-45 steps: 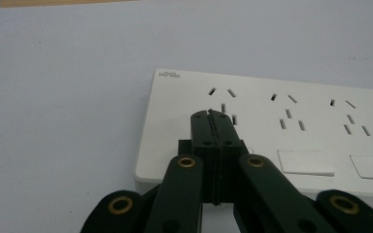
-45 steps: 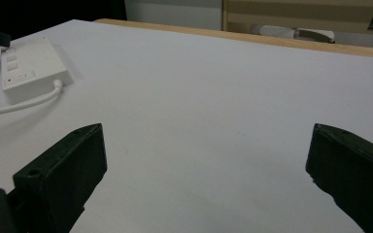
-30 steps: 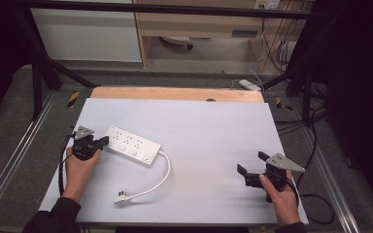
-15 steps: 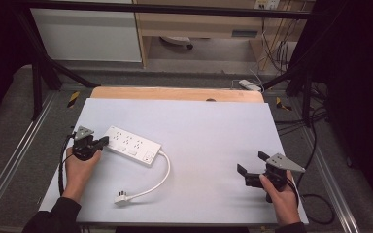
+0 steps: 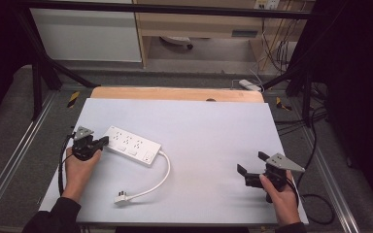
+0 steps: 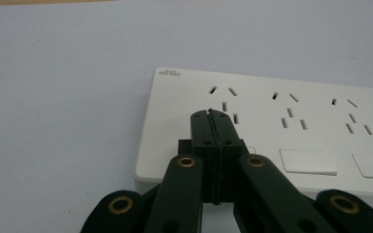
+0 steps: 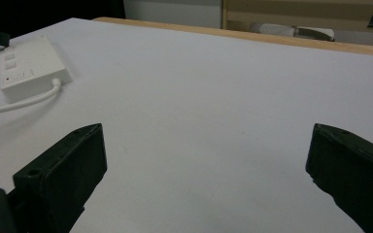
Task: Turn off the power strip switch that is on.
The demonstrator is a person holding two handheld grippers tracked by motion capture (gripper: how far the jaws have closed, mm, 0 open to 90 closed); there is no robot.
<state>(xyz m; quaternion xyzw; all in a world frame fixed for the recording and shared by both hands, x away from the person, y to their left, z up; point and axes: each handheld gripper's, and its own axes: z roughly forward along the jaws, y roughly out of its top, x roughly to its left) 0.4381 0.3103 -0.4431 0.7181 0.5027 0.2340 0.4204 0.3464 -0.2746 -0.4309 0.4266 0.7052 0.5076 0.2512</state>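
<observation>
A white power strip (image 5: pixel 132 145) with several sockets lies flat on the left of the pale table sheet (image 5: pixel 204 121). Its white cable (image 5: pixel 162 175) curls toward me and ends in a plug (image 5: pixel 121 198). My left gripper (image 5: pixel 104 141) is shut with nothing between its jaws. In the left gripper view its closed tips (image 6: pixel 212 114) sit over the near end of the power strip (image 6: pixel 296 121), beside the first socket; whether they touch it I cannot tell. My right gripper (image 5: pixel 251 163) rests open at the front right, far from the strip. In the right gripper view, the right gripper (image 7: pixel 209 141) has only bare sheet between its jaws, and the power strip (image 7: pixel 29 68) lies far off at the left.
A wooden table edge (image 5: pixel 175 93) runs along the back of the sheet. Metal rails (image 5: pixel 14 160) border the table on both sides. Black cables (image 5: pixel 315 204) trail off the right side. A shelf unit and wires stand beyond the table.
</observation>
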